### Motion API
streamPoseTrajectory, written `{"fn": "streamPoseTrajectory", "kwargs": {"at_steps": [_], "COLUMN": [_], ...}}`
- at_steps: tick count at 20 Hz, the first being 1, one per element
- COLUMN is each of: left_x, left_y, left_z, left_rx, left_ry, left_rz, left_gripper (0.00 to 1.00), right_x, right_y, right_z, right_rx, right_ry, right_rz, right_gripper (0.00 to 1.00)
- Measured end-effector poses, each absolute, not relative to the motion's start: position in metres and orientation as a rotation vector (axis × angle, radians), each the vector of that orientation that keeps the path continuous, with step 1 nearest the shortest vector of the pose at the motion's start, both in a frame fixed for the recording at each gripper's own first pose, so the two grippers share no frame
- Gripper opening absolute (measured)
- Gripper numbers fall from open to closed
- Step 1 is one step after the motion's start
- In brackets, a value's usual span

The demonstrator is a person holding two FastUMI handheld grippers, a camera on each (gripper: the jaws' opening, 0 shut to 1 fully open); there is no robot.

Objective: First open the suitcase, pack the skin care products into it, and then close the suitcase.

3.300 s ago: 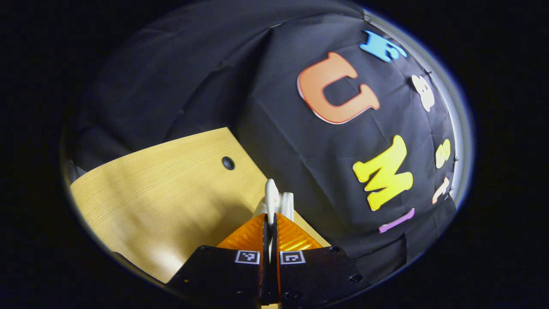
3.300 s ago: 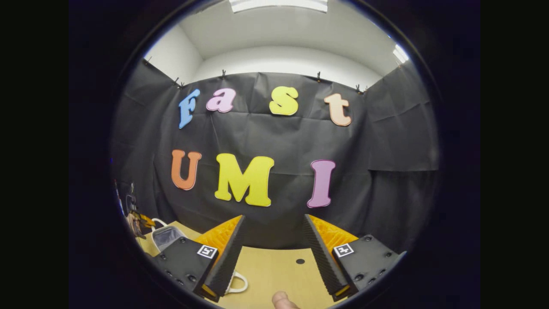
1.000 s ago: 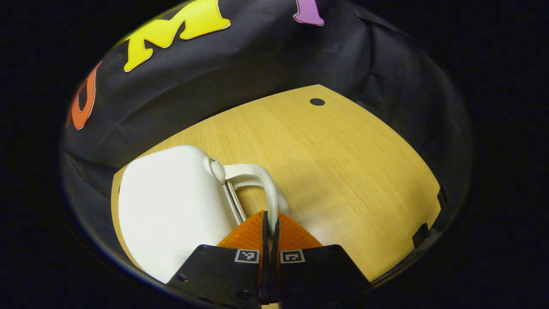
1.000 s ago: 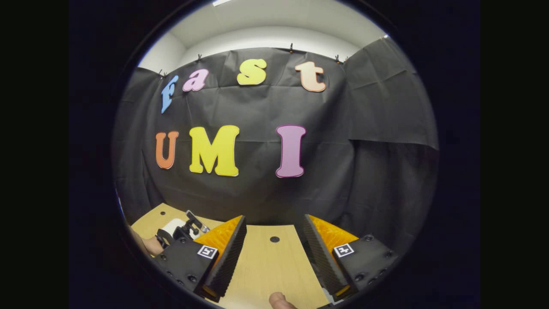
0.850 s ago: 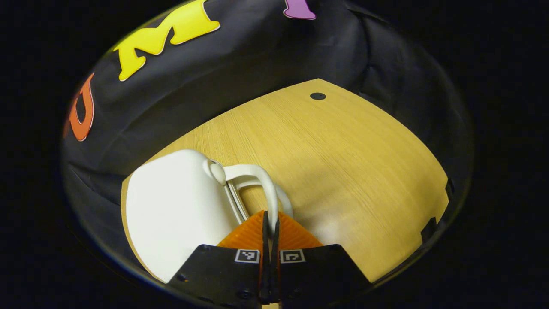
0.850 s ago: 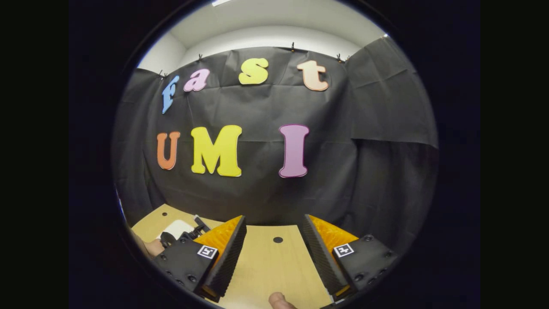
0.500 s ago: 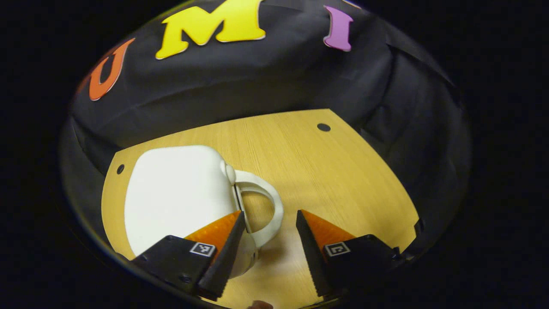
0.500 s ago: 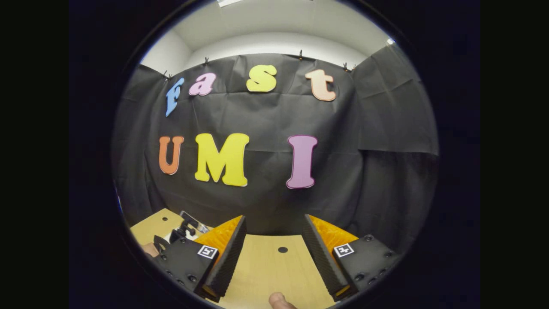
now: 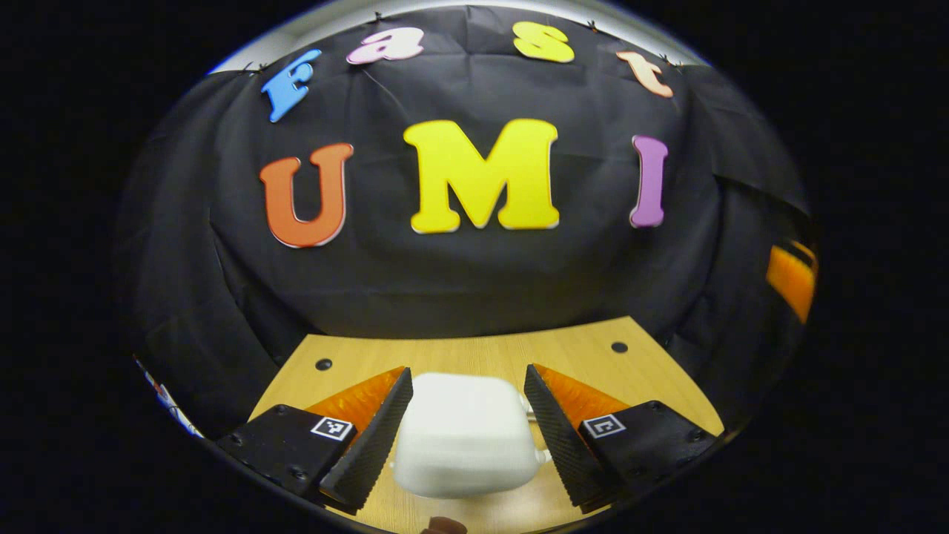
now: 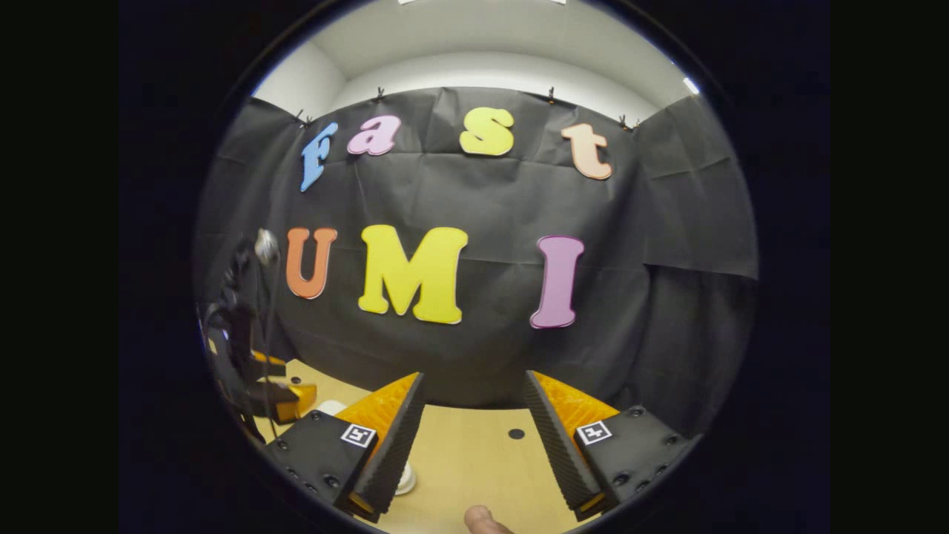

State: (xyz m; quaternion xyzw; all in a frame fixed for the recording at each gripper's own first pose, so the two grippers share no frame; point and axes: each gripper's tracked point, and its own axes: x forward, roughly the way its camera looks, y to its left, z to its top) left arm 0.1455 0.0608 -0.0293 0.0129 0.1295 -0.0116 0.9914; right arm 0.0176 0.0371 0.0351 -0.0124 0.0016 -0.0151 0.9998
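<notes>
While closed white suitcase (image 9: 463, 443) lies on table (image 9: 474, 356), both hand-held grippers (image 9: 467, 437) (image 10: 474, 445) gape, unladen.

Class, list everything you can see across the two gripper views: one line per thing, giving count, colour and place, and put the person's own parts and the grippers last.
suitcase: one, white, closed, lying on the table between the left gripper's open jaws; a small white bit of it shows in the right gripper view
table: one, light wood grain with small dark holes, under the suitcase
ceiling: one, white, above the booth wall in the right gripper view
fingertip: one, at the bottom edge of the right gripper view
left gripper: one, jaws open, either side of the suitcase, not touching it
right gripper: one, jaws open over bare table
</notes>
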Motion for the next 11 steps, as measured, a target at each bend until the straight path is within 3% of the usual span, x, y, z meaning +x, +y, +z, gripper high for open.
{"fn": "streamPoseTrajectory", "kwargs": {"at_steps": [7, 11], "left_x": [0.076, 0.038], "left_y": [0.098, 0.111], "left_z": [0.044, 0.037], "left_rx": [-0.055, -0.087], "left_ry": [0.021, -0.043], "left_rz": [0.053, 0.071], "left_gripper": [0.96, 0.96], "right_x": [0.005, -0.011], "right_y": [0.084, 0.106], "right_z": [0.040, 0.034], "right_rx": [-0.005, 0.010], "right_ry": [-0.014, -0.015], "right_rz": [-0.013, 0.007], "right_gripper": [0.80, 0.79]}}
